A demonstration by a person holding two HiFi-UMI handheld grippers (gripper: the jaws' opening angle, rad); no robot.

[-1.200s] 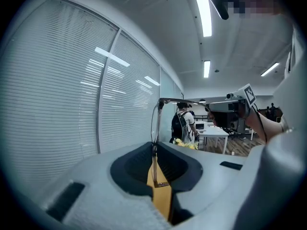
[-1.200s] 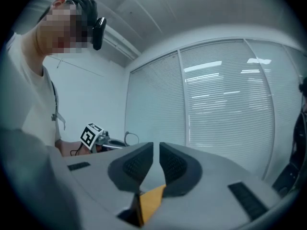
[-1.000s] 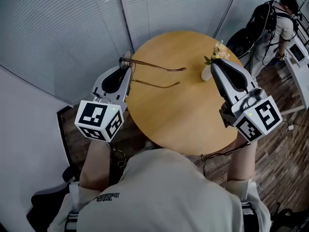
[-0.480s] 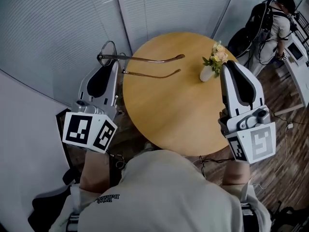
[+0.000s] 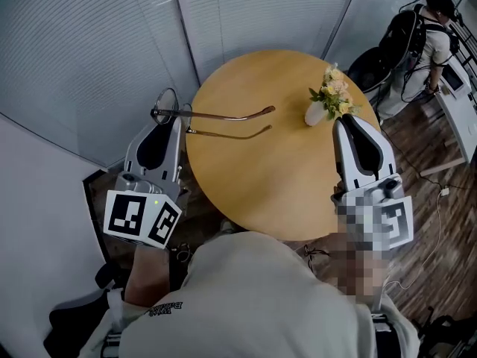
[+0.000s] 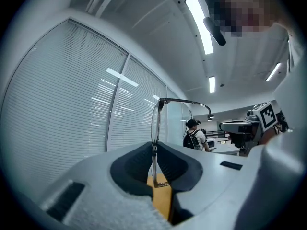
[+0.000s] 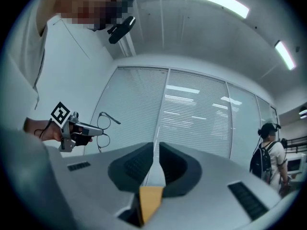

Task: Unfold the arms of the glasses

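Glasses point(image 5: 223, 115) sat pinched in the left gripper point(image 5: 171, 119), whose jaws were narrowed onto the thin front frame. In the left gripper view the rim point(image 6: 156, 123) stood upright, edge-on, right between the pads. Gripping the front rather than a temple looked deliberate: it left both hinges free to swing. Beyond that gripper's tips and off to its right, both arms of the glasses reached out roughly side by side above the round table point(image 5: 276, 177), so they appeared fully unfolded and the task looked close to done. The left gripper pointed about level, with its marker cube nearest the person and the forearm running back toward the body.

Well apart to the right, the right gripper point(image 5: 344, 121) also pointed level, past the table's near edge. Its jaws were drawn together with nothing between them point(image 7: 156, 150). It seemed to be standing clear, leaving the frame to the other hand. From its own view the glasses point(image 7: 102, 131) showed far off to its left.

Just ahead of the right gripper's tips stood a small vase of flowers point(image 5: 326, 99). Farther off, beyond the table, a person with a backpack point(image 5: 425, 43) stood by a desk.
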